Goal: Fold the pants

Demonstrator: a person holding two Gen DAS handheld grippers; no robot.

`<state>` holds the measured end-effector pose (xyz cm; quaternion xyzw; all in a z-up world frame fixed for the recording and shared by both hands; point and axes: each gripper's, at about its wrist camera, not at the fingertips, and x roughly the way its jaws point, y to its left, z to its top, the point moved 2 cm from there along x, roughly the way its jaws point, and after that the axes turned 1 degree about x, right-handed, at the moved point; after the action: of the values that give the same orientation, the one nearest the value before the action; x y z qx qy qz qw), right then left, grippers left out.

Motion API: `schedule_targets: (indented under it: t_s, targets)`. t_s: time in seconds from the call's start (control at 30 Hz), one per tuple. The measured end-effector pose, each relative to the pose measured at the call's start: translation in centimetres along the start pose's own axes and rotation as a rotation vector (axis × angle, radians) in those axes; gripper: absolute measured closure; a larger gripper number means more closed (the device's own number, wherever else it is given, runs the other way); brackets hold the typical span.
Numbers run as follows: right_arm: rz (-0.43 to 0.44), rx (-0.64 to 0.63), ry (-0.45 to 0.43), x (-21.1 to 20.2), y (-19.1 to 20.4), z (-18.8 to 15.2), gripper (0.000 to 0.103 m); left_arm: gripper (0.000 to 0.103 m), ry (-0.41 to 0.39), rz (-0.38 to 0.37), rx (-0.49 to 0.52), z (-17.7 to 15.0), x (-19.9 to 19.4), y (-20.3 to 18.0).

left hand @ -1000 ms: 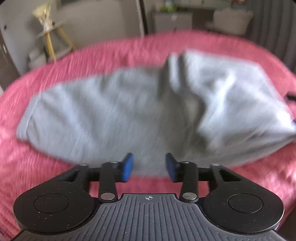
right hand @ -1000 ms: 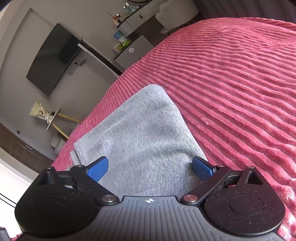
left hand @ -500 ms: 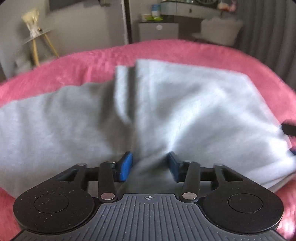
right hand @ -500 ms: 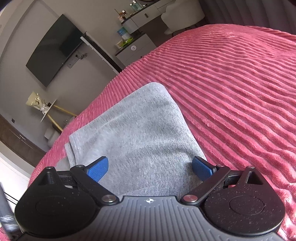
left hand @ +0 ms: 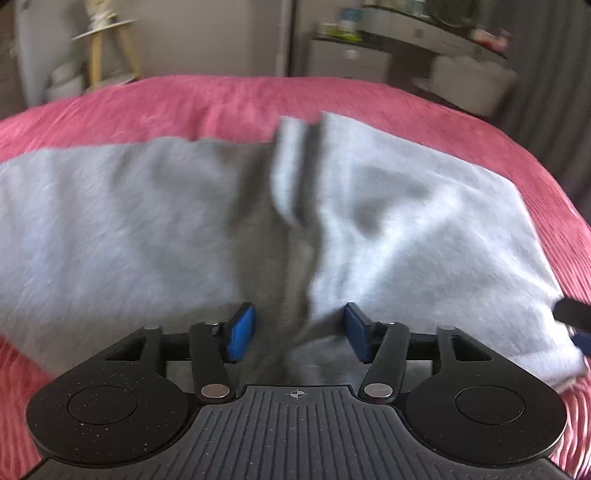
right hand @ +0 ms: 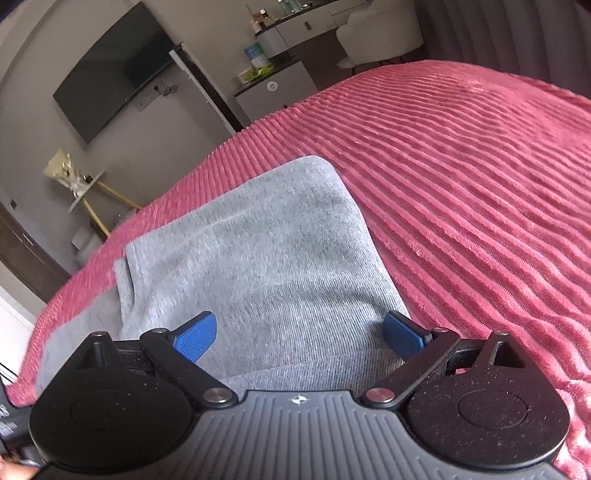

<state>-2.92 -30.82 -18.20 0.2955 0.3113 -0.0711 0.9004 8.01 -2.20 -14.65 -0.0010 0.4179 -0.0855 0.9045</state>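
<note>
Grey pants (left hand: 147,229) lie across a pink ribbed bedspread (left hand: 221,99). One part is folded over, with its edge running down the middle (left hand: 295,177). My left gripper (left hand: 300,328) is open, low over the near edge of the pants at the fold line, with cloth between its blue pads (left hand: 242,330). In the right wrist view the folded grey pants (right hand: 266,251) lie under my right gripper (right hand: 299,332), which is wide open over the cloth. The right gripper's tip shows at the left view's right edge (left hand: 572,314).
The pink bedspread (right hand: 480,184) stretches to the right of the pants. Beyond the bed stand a wall TV (right hand: 110,74), a white cabinet (right hand: 277,92), a pale chair (right hand: 380,33) and a small gold-legged side table (right hand: 85,188).
My left gripper has moved closer over the pants toward the fold line and opened a little wider. The right gripper has stayed open over the folded end, shifting only slightly.
</note>
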Motion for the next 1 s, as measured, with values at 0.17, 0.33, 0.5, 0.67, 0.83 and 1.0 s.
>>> schedule_targets:
  t_s: [0.17,0.33,0.5,0.67,0.83,1.0]
  targets:
    - [-0.046,-0.069,0.011,0.0,0.8,-0.3,0.006,0.043,0.032,0.0,-0.284,-0.2,-0.9,5.5]
    - [-0.065,-0.081,0.015,-0.1,1.1,-0.4,0.006,0.034,-0.03,-0.092,-0.613,-1.4,-3.3,14.9]
    - [-0.07,-0.063,0.011,0.2,0.9,-0.4,0.006,0.017,-0.19,-0.02,-0.721,-3.5,-6.3,23.4]
    - [-0.091,-0.078,0.013,0.9,1.2,-0.4,0.006,0.019,-0.204,-0.132,-0.901,-5.7,-4.8,29.2]
    - [-0.123,-0.121,0.019,1.4,1.8,-0.5,0.006,0.021,-0.243,-0.241,-0.935,-6.2,-3.4,31.0]
    - [-0.128,-0.125,0.019,1.5,1.8,-0.5,0.006,0.021,-0.276,-0.323,-0.988,-5.0,-1.9,33.1]
